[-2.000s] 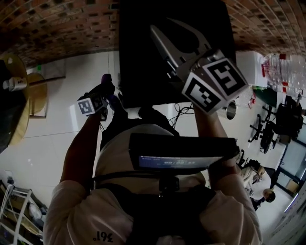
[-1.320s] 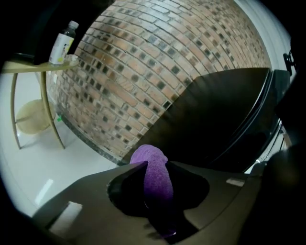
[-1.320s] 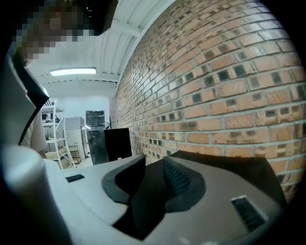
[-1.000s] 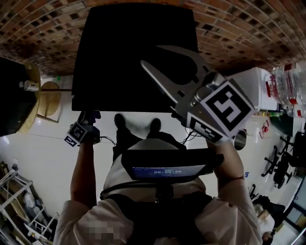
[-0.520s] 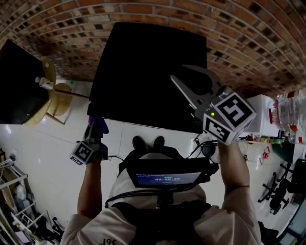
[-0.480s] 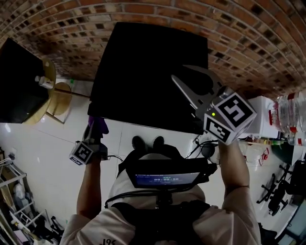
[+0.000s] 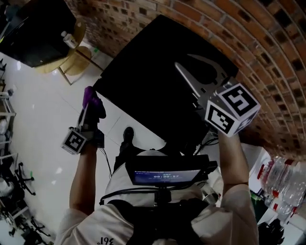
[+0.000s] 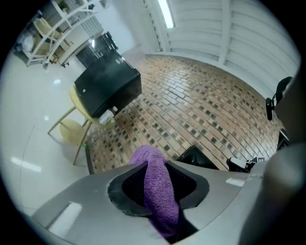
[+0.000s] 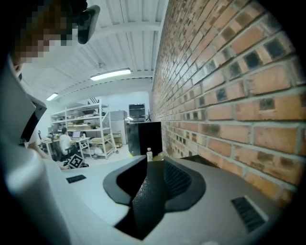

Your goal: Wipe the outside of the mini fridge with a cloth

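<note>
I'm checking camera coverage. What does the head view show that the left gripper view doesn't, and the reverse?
Only the head view: the mini fridge with its full black top, the right gripper above it, whose empty jaws have just been closing, and the bottles. Only the left gripper view: a ceiling light and white shelves. Both: the purple cloth pinched in the left gripper, the brick wall and a black box.
</note>
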The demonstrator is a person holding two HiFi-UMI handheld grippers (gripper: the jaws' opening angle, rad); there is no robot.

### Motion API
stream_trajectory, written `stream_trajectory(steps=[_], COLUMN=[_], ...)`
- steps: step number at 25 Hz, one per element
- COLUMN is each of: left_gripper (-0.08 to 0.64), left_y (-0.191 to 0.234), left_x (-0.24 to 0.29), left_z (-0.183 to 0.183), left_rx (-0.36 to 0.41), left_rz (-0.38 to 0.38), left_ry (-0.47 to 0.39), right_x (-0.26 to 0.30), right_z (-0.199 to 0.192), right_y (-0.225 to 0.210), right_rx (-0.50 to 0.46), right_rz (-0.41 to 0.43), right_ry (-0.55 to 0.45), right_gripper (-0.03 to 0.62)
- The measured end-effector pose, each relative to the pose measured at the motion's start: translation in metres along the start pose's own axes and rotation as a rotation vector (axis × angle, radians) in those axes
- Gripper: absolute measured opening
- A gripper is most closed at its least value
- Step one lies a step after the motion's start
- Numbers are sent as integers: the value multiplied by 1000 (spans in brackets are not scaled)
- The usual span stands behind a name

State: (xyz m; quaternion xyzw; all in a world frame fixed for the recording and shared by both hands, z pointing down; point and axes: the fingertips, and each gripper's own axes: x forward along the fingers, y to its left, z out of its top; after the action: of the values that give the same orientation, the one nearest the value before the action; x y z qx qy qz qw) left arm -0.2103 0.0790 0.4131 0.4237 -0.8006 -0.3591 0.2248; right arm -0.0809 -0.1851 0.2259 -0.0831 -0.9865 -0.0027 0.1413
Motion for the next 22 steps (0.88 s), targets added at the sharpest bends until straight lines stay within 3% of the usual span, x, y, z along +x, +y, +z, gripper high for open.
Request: stream_trajectory(steps=[4, 8, 12, 22], left_gripper=[106, 106, 106, 106], left_y=[-22, -38, -50, -87], left_x=[-42, -63, -73, -52], left_z=[-13, -18, -11, 0], left_rx=[-26, -13, -30, -53], left_rz=[143, 234, 231, 150], left_ry=[-184, -243, -306, -319], right_x=[28, 35, 51, 82], right_z=[1, -1, -10, -34], right_y=[15, 26, 50, 107], right_rx=[-25, -22, -24, -60], right_rz=[239, 331, 384, 457], right_ry=[23, 44, 73, 118], right_gripper=[97, 97, 97, 97])
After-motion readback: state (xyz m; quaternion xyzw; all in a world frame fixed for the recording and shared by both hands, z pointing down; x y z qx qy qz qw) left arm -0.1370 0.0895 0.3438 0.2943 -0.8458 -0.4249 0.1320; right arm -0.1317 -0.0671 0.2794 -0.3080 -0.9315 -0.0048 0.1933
